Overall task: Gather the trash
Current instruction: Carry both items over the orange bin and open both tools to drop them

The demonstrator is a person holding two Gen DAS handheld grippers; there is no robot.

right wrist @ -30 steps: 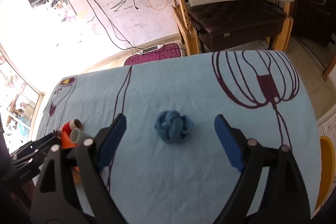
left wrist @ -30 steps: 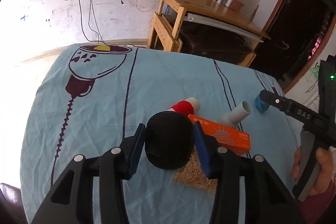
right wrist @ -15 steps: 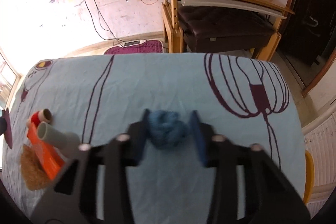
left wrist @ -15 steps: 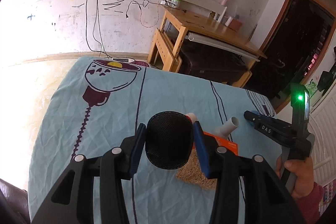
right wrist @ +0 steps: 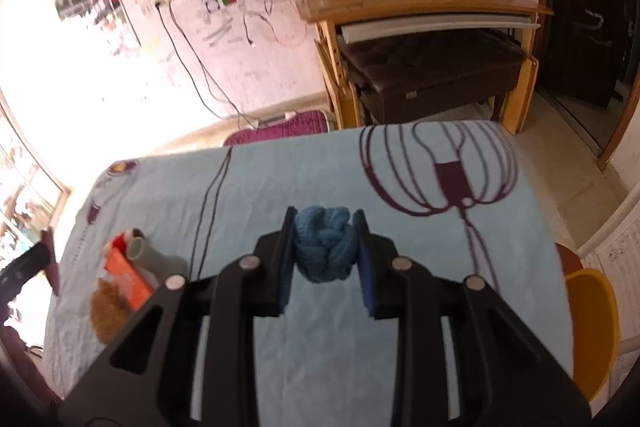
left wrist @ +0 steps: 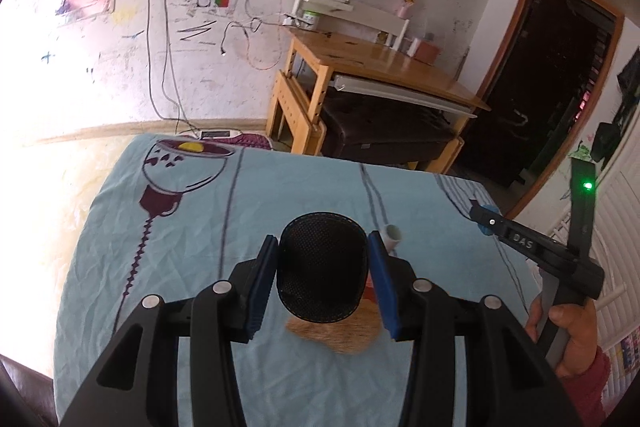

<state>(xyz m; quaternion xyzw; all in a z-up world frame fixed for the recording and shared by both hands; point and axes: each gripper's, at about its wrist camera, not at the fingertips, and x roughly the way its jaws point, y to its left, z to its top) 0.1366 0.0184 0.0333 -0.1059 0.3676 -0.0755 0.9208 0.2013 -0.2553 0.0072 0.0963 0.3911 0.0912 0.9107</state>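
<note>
Left hand-held gripper (left wrist: 323,269) tilting down over the tabletop (left wrist: 192,247), clenching a black mesh cup (left wrist: 322,267) between both blue pads, cup lifted clear of the light blue cloth. Right hand-held gripper (right wrist: 325,247) likewise angling downward, jaws having just been closing, now squeezing a blue knotted cloth ball (right wrist: 325,245) from both sides. Seen from the left wrist view, reaching in at the right edge as a dark bar with a green light, a hand (left wrist: 568,331) in a red sleeve wrapping its handle; the ball there showing only as a blue sliver behind the tip.

Remaining trash lying in a cluster on the tabletop: an orange box (right wrist: 128,277), a grey tube (right wrist: 146,255) resting across it, a red-wrapped roll (right wrist: 120,241) just behind, and a tan fibrous pad (right wrist: 106,311) under the box's near end. In the left wrist view, mostly hiding behind the cup and pads: only the tube's open end, a thin strip of orange and the pad's front edge peeking out. Cup's bottom and inside not visible. Whether the ball is touching the cloth or lifted, hard telling, with the fingers covering its underside. Right wrist view slightly blurring; left margin washing out in window glare.
</note>
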